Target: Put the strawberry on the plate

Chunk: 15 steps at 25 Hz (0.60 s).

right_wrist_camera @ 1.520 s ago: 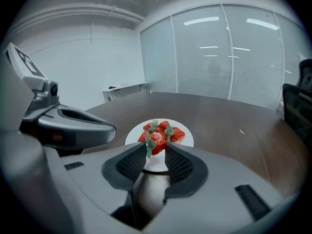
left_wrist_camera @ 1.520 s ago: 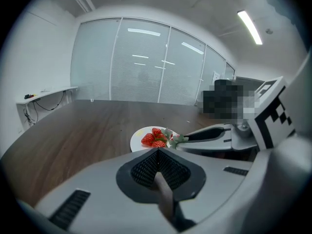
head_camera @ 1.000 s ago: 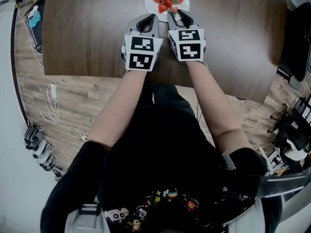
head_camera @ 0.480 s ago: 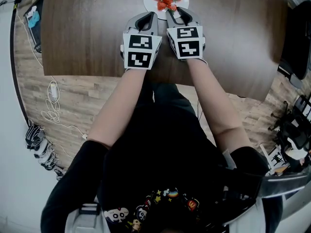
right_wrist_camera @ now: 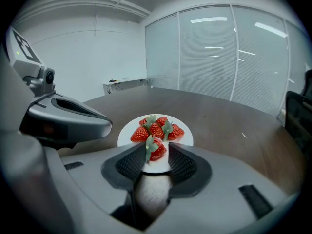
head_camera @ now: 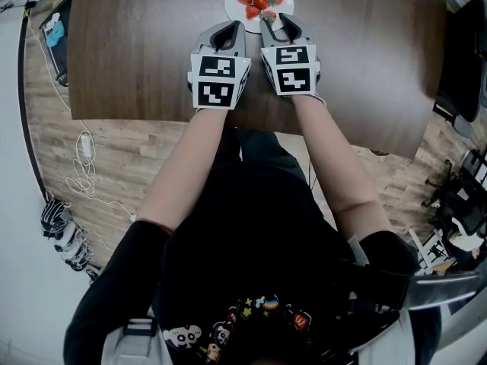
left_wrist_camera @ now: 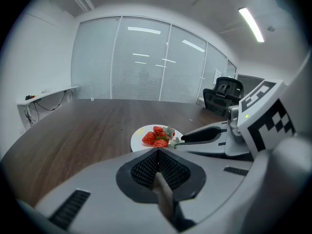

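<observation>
A white plate (right_wrist_camera: pixel 184 139) on the brown table (head_camera: pixel 137 44) holds several red strawberries (right_wrist_camera: pixel 157 129). My right gripper (right_wrist_camera: pixel 156 152) is shut on one more strawberry (right_wrist_camera: pixel 155 149), leaf up, held over the plate's near edge. In the head view that strawberry (head_camera: pixel 268 14) shows at the right gripper's (head_camera: pixel 268 18) tips, at the plate's (head_camera: pixel 236 6) near rim. My left gripper (head_camera: pixel 228 29) hangs just left of it, short of the plate, jaws shut and empty. The left gripper view shows its shut jaws (left_wrist_camera: pixel 157 152), the plate (left_wrist_camera: pixel 139 139) ahead and the right gripper (left_wrist_camera: pixel 204 135) reaching in.
The table's near edge runs just under my wrists. Black office chairs (head_camera: pixel 464 59) stand at the right. Cables (head_camera: pixel 80 158) lie on the wooden floor at the left. A glass partition wall (left_wrist_camera: pixel 146 62) stands beyond the table.
Both grippers have edged a little forward toward the plate. The right gripper still holds the strawberry, now at the plate's near rim.
</observation>
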### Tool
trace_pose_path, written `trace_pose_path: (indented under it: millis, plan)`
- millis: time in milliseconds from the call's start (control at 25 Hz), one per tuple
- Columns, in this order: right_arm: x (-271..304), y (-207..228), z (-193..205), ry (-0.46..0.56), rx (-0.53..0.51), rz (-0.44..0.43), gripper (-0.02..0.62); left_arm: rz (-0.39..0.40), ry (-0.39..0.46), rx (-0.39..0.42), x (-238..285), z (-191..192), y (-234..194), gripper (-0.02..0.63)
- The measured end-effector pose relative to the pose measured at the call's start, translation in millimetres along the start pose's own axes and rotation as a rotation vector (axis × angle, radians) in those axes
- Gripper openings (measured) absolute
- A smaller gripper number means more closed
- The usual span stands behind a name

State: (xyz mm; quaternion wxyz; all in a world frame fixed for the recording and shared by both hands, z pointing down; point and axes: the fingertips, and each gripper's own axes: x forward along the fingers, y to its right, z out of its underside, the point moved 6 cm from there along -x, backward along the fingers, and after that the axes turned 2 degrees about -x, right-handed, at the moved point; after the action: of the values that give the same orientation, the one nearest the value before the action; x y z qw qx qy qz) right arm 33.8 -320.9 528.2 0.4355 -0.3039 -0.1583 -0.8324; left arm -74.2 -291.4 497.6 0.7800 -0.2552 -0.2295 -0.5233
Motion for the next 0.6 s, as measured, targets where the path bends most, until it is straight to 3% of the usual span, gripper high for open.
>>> trace_pose_path:
  millis: [600]
  plan:
    - [-47, 0, -21, 0.144, 0.119, 0.014, 0.126, 0.010, 0.042, 0.011, -14, -8, 3, -0.011]
